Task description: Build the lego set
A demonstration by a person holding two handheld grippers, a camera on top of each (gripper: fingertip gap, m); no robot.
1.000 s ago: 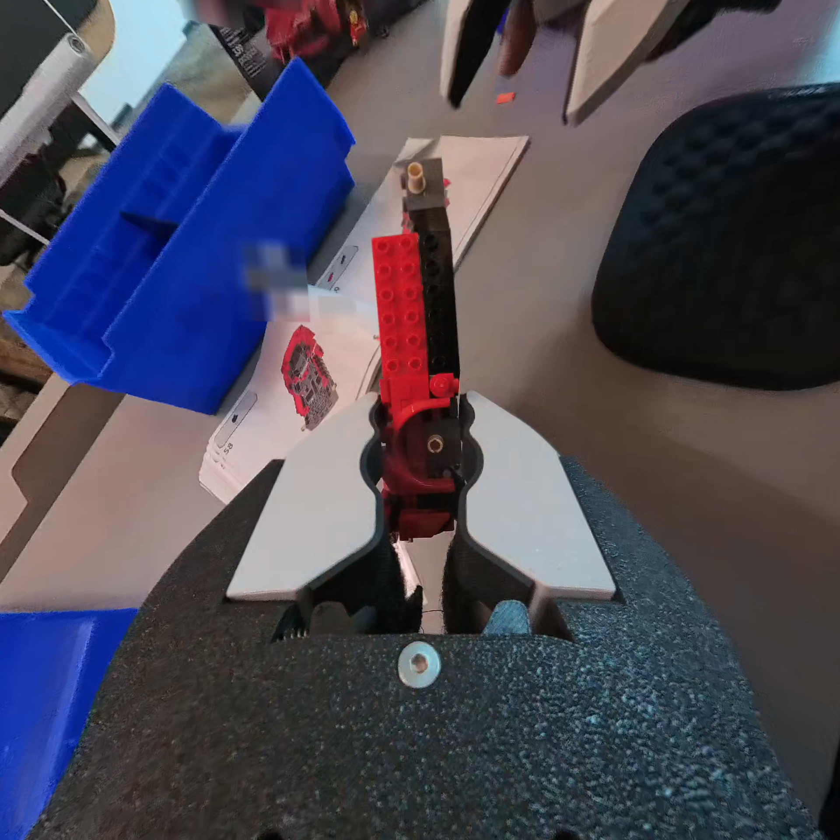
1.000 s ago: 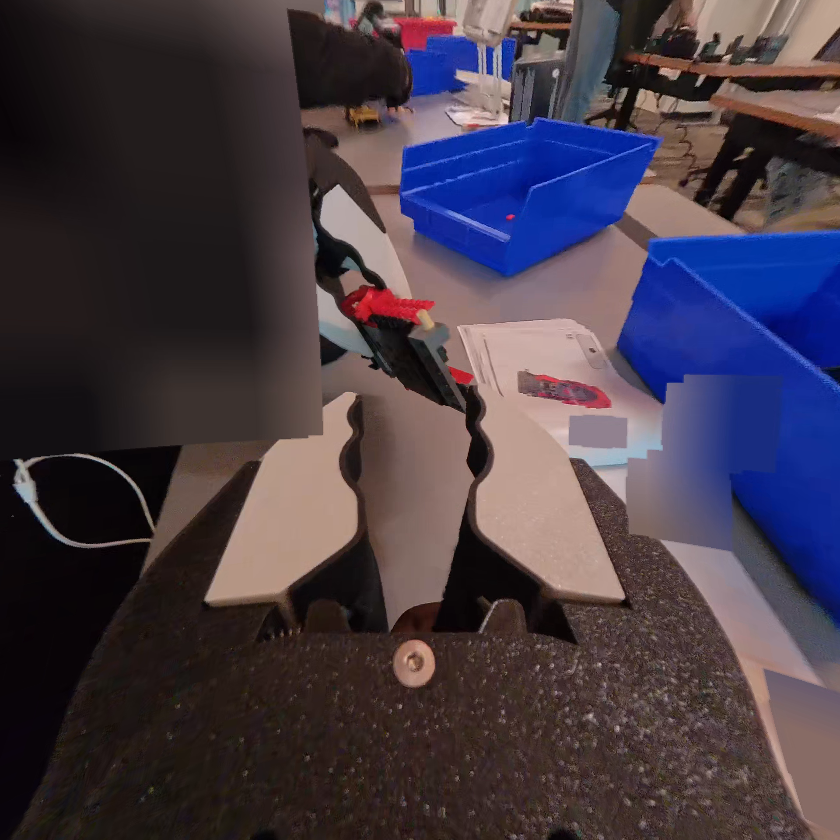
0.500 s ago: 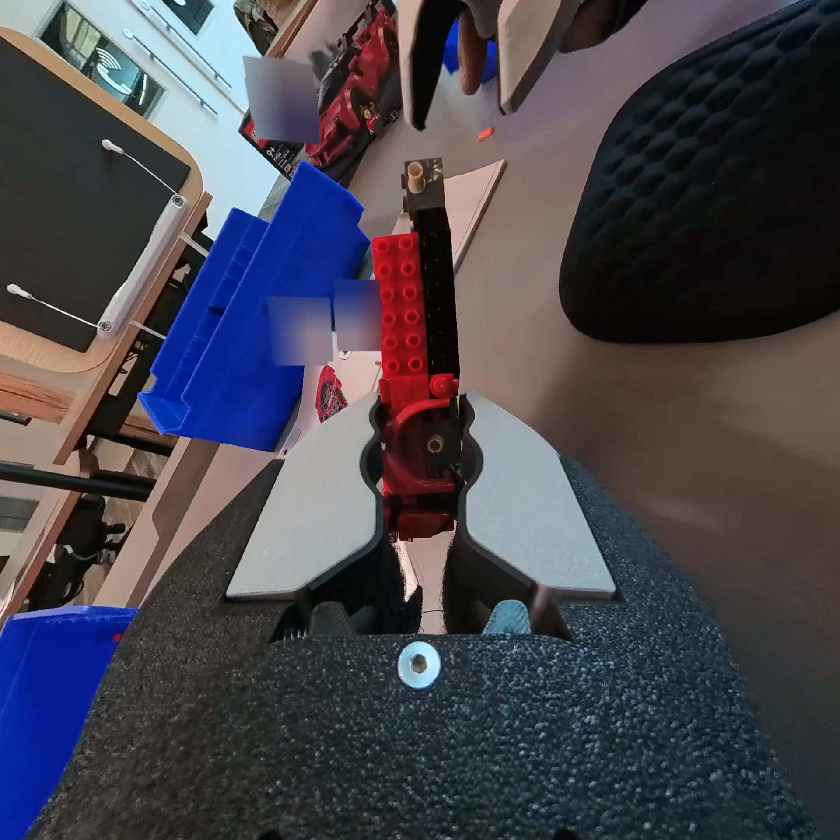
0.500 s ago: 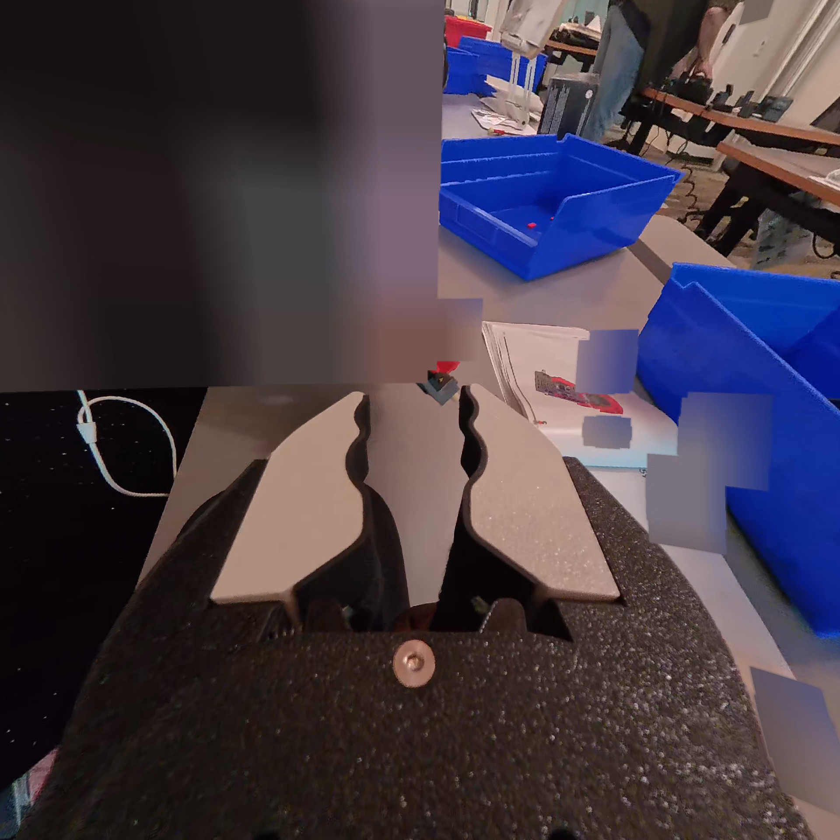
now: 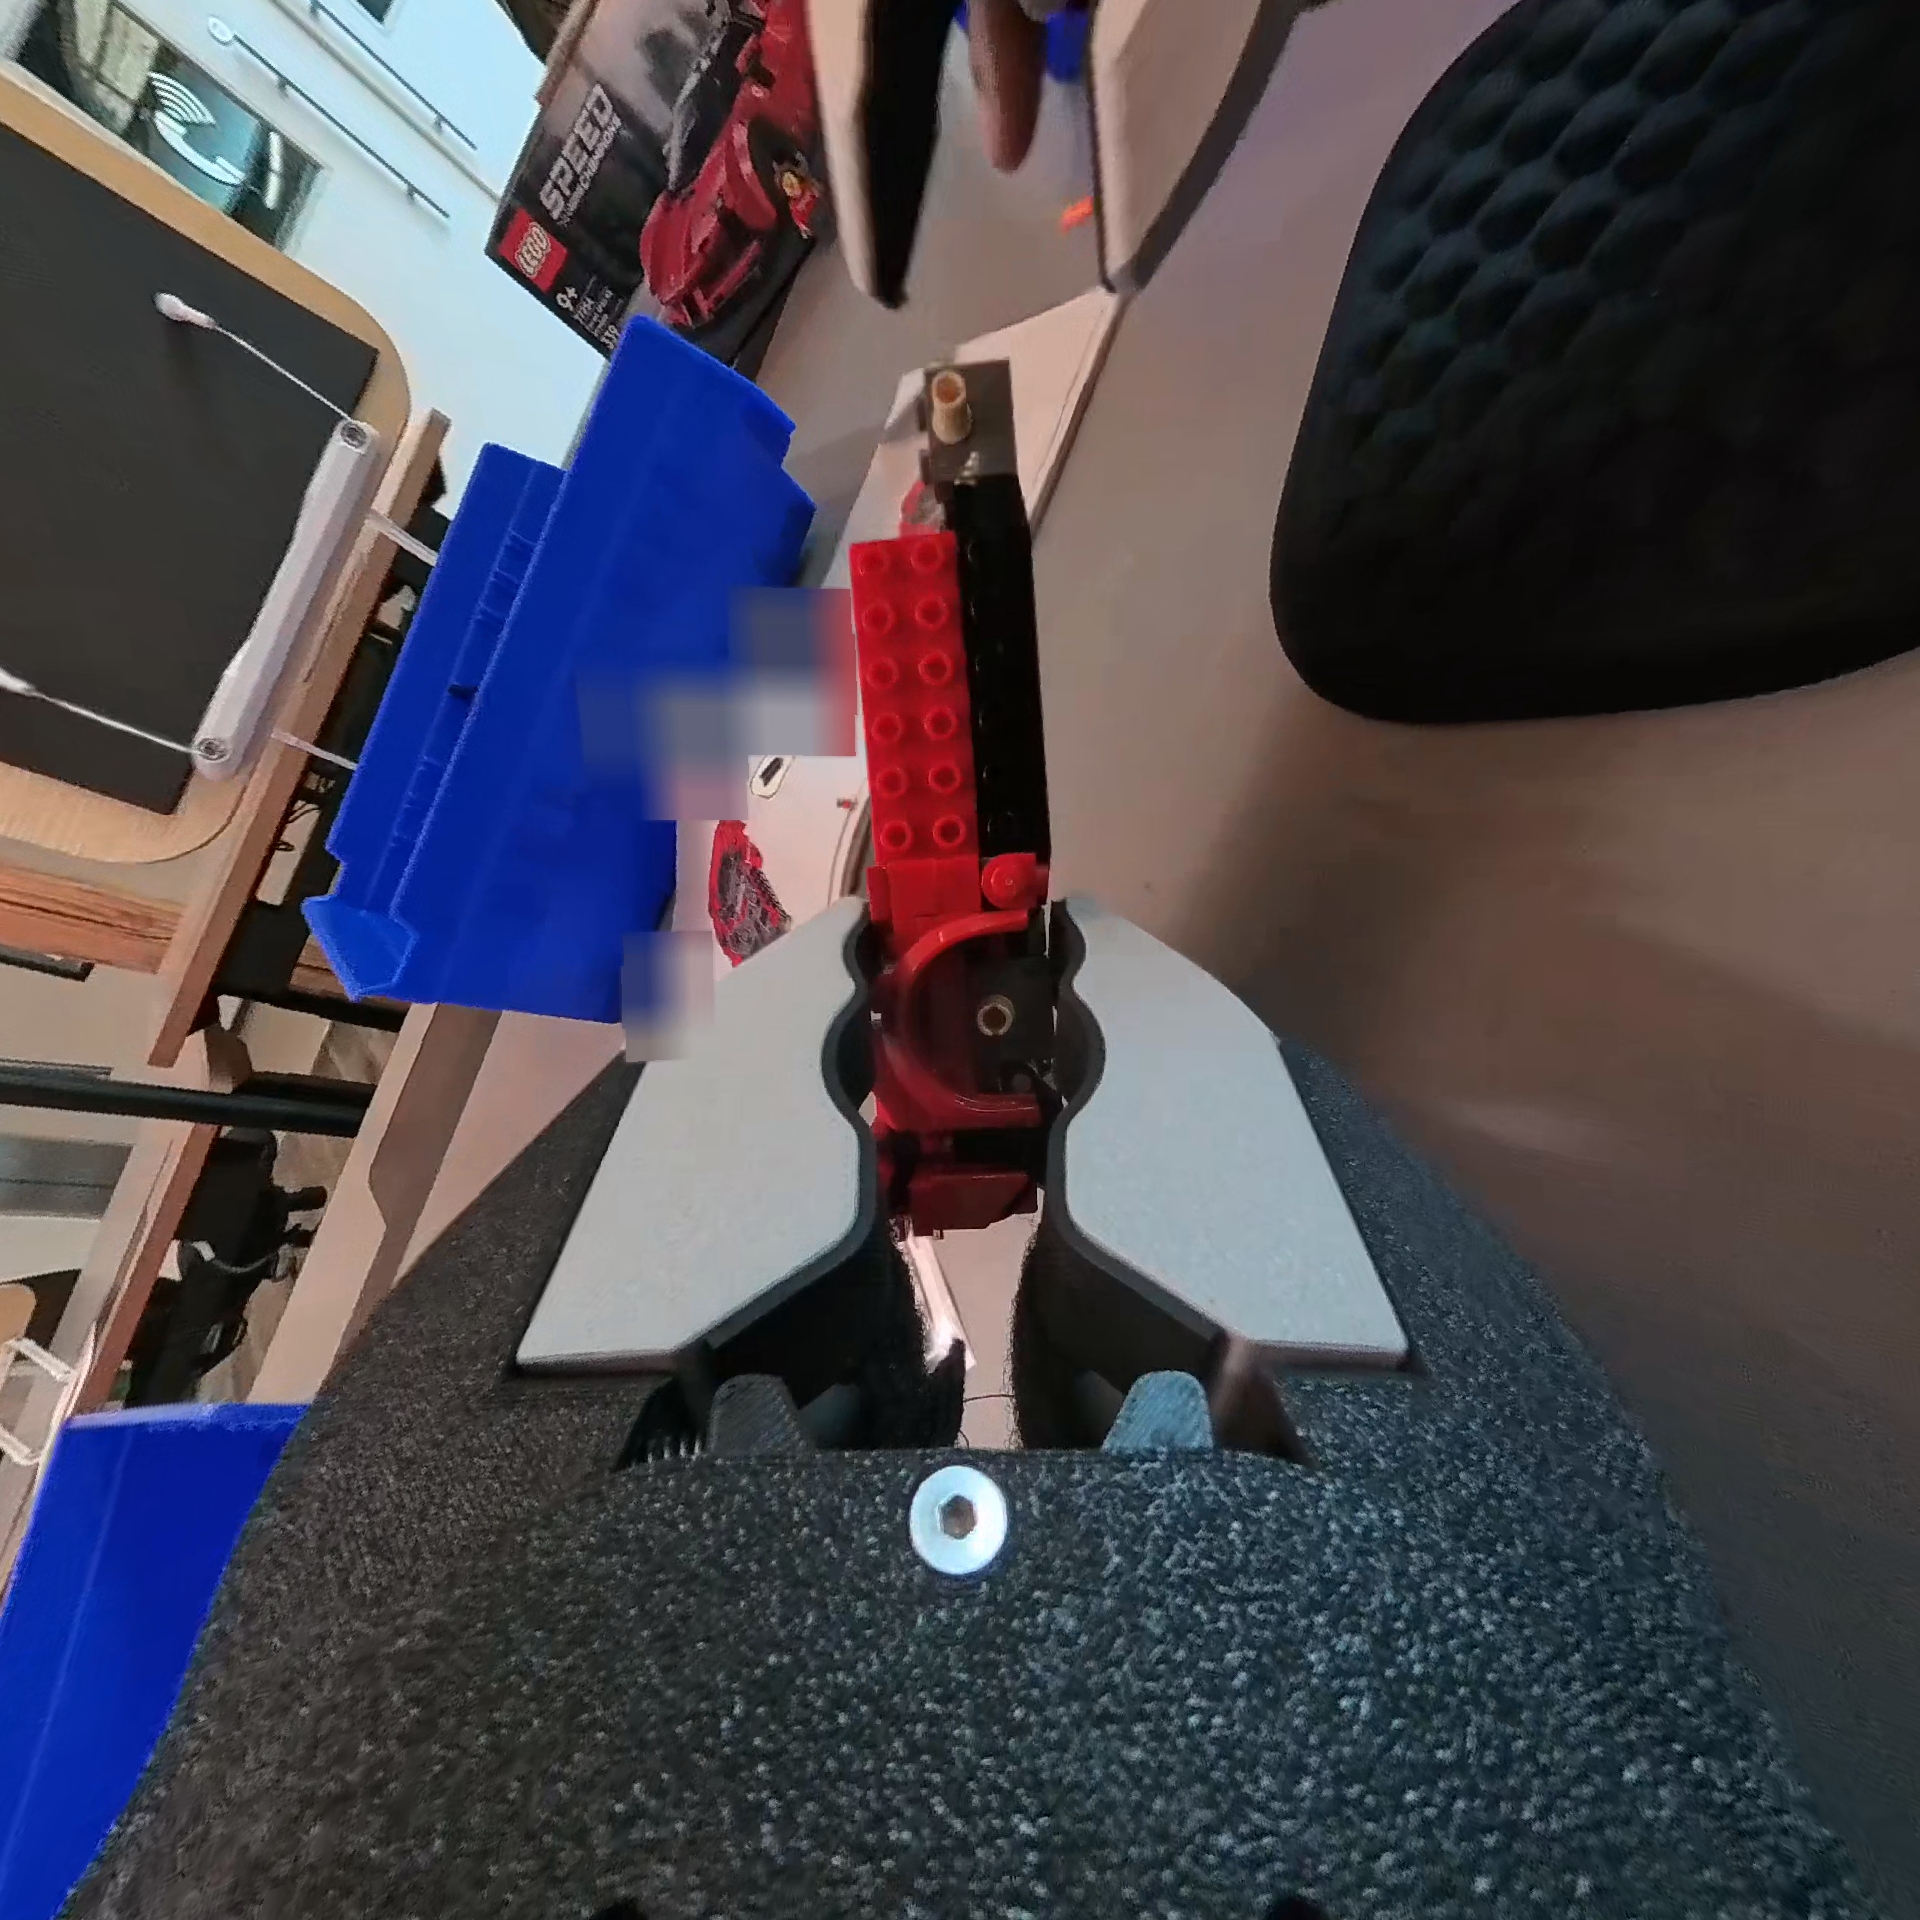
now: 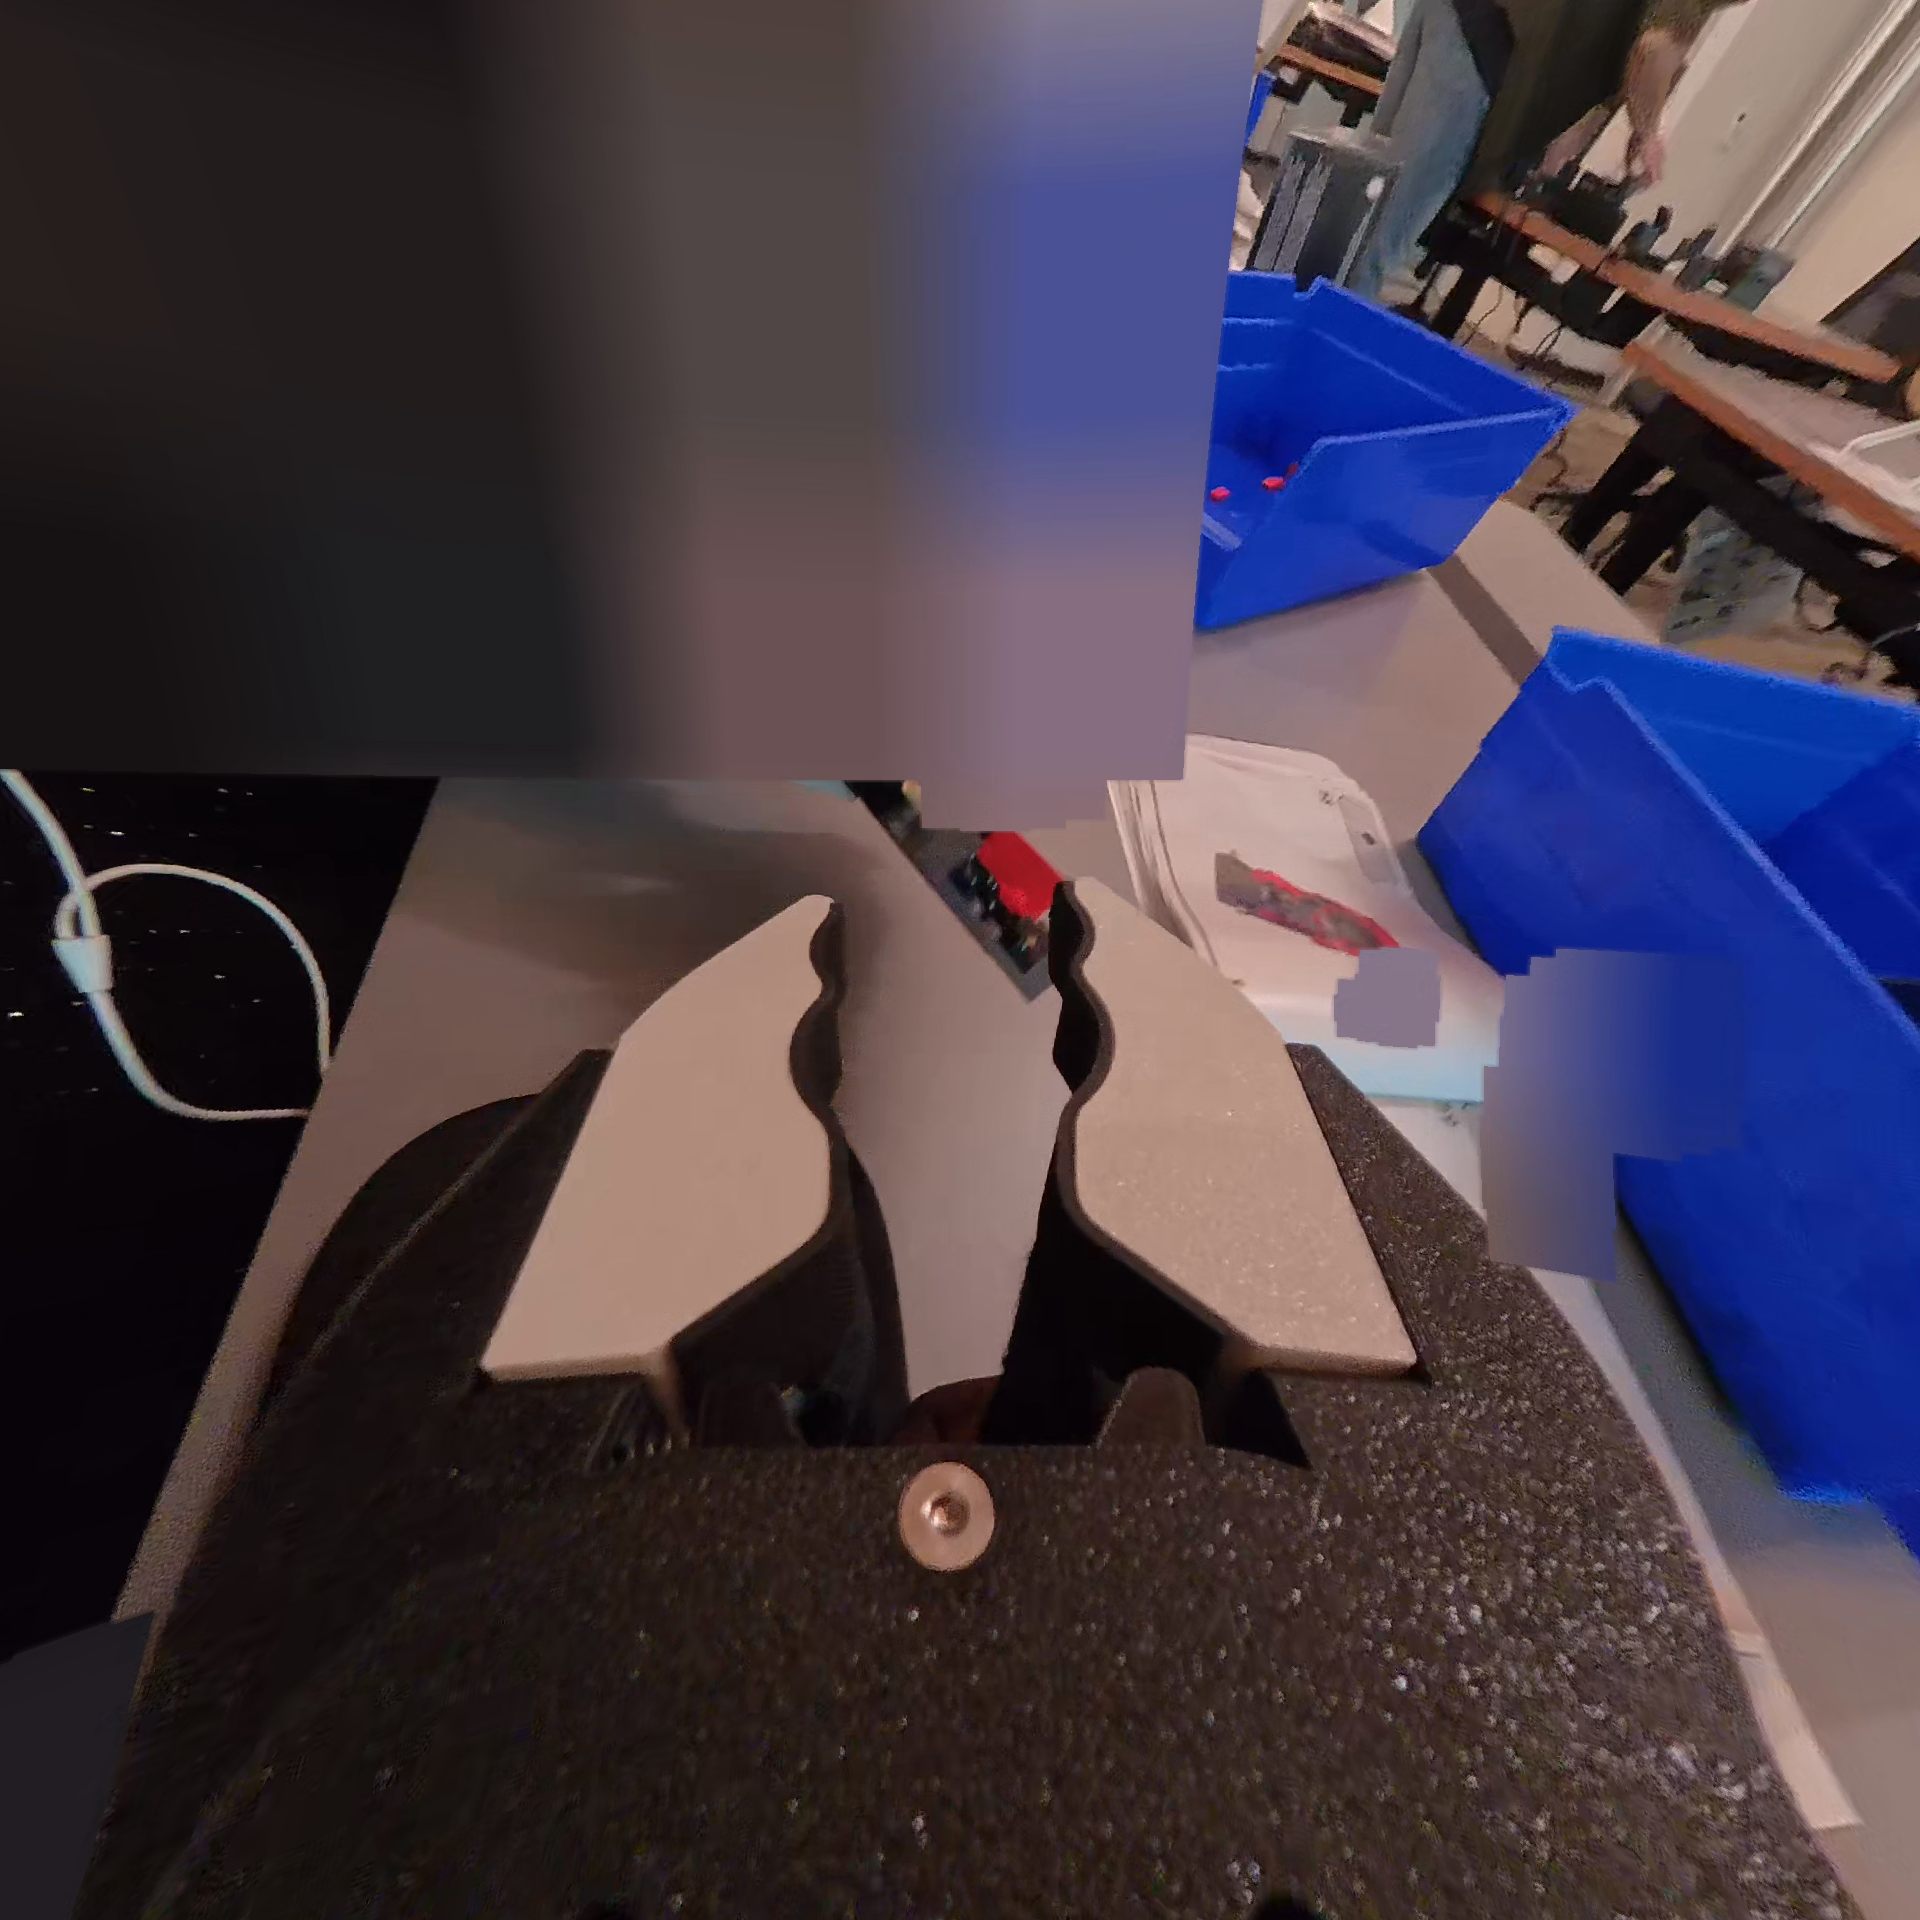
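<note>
At the bottom centre of the left wrist view, the left tongs (image 5: 956,1039) pinch the near end of the lego assembly (image 5: 951,790), a red and black build with a curved red arch caught between the jaws. Its long axis runs straight away from these tongs toward the upper centre of the frame, ending in a grey block with a tan pin (image 5: 948,400). Just beyond that tip, at the top edge, the right tongs (image 5: 997,145) hang spread and empty, facing back along the same axis. In the right wrist view the same right tongs (image 6: 940,920) gape, with the assembly's far end just past their upper right finger. The right tongs are thus the free ones and nearest the pin end. Farther off on the grey counter (image 5: 1299,935) lie the instruction booklet (image 6: 1247,862) and a blue bin (image 5: 582,707).
</note>
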